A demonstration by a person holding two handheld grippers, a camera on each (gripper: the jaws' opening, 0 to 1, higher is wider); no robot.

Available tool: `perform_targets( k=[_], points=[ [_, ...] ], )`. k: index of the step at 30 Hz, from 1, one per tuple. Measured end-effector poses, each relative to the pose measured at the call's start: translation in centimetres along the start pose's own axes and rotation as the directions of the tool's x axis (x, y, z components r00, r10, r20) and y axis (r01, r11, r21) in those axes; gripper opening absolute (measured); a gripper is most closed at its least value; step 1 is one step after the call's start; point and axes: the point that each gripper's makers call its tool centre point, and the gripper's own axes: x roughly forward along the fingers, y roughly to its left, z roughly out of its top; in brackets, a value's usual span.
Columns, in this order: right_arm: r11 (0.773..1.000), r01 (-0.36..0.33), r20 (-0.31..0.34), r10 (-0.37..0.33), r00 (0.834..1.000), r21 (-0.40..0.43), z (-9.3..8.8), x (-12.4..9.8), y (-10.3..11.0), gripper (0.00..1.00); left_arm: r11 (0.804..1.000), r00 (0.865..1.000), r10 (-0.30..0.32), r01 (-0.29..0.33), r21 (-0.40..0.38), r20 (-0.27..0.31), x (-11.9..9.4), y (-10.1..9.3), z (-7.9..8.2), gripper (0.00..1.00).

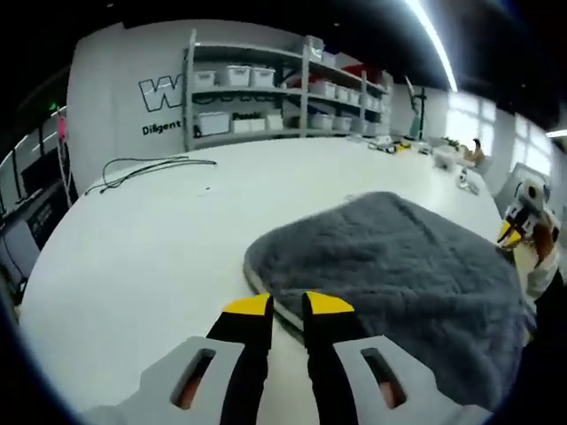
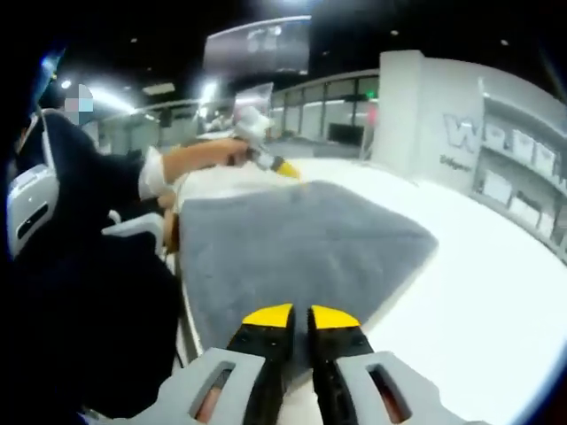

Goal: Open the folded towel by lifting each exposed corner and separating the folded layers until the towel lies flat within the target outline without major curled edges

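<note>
A thick grey towel (image 1: 399,274) lies on the white table (image 1: 151,239), spread wide and slightly humped. My left gripper (image 1: 288,305) is at its near edge, the yellow-tipped jaws closed with the towel's pale hem pinched between them. My right gripper (image 1: 512,232) comes in at the towel's far right edge. In the right gripper view the same towel (image 2: 292,239) stretches away from my right gripper (image 2: 297,316), whose jaws are closed on its near edge. My left gripper (image 2: 285,166) is held by a hand at the towel's far edge.
A person in dark clothes (image 2: 80,292) stands close by the table edge. A black cable (image 1: 151,166) lies on the far left of the table. Small items (image 1: 443,158) sit at the far right. Shelves with white bins (image 1: 266,88) line the back wall.
</note>
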Motion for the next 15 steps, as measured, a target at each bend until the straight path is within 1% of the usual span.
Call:
perform_targets(
  k=[2, 4, 5, 6, 8, 11, 13, 14, 15],
  points=[
    [1.000, 0.028, -0.006, -0.028, 1.000, 0.014, 0.1, 0.5, -0.7, 0.00, 1.000, 1.000, -0.012, 0.012, 0.007, 0.001, -0.4, -0.7, -0.3, 0.09],
    [0.999, 0.034, -0.023, -0.033, 0.999, 0.013, -0.1, 1.0, -0.8, 0.00, 1.000, 1.000, -0.024, 0.024, 0.018, 0.000, -0.9, -1.5, -0.6, 0.06],
    [0.999, 0.041, -0.025, -0.041, 0.999, 0.005, -0.1, 1.2, -0.8, 0.00, 0.999, 1.000, -0.031, 0.031, 0.024, 0.003, -1.1, -1.9, -0.7, 0.03],
    [0.999, 0.046, -0.023, -0.046, 0.999, 0.004, 0.0, 1.5, -0.9, 0.00, 0.999, 0.999, -0.035, 0.035, 0.025, 0.006, -1.3, -2.1, -0.8, 0.02],
    [0.999, 0.053, -0.025, -0.053, 0.998, 0.012, 0.1, 2.0, -1.1, 0.00, 0.999, 0.999, -0.042, 0.042, 0.031, 0.007, -1.6, -2.6, -0.8, 0.01],
    [0.997, 0.075, -0.035, -0.075, 0.997, 0.001, 0.1, 2.3, -1.3, 0.00, 0.998, 0.998, -0.054, 0.053, 0.041, 0.010, -2.0, -3.1, -1.0, 0.01],
    [0.996, 0.084, -0.034, -0.084, 0.996, 0.005, 0.1, 2.5, -1.5, 0.00, 0.996, 0.997, -0.078, 0.078, 0.036, 0.016, -2.2, -3.9, -1.1, 0.01],
    [0.993, 0.110, -0.050, -0.109, 0.993, 0.031, 0.0, 2.7, -2.0, 0.00, 0.996, 0.996, -0.086, 0.086, 0.030, 0.015, -2.2, -4.2, -1.3, 0.01],
    [0.993, 0.115, -0.046, -0.113, 0.993, 0.035, 0.1, 2.8, -2.1, 0.00, 0.995, 0.996, -0.092, 0.091, 0.032, 0.014, -2.2, -4.5, -1.4, 0.01]
  ],
)
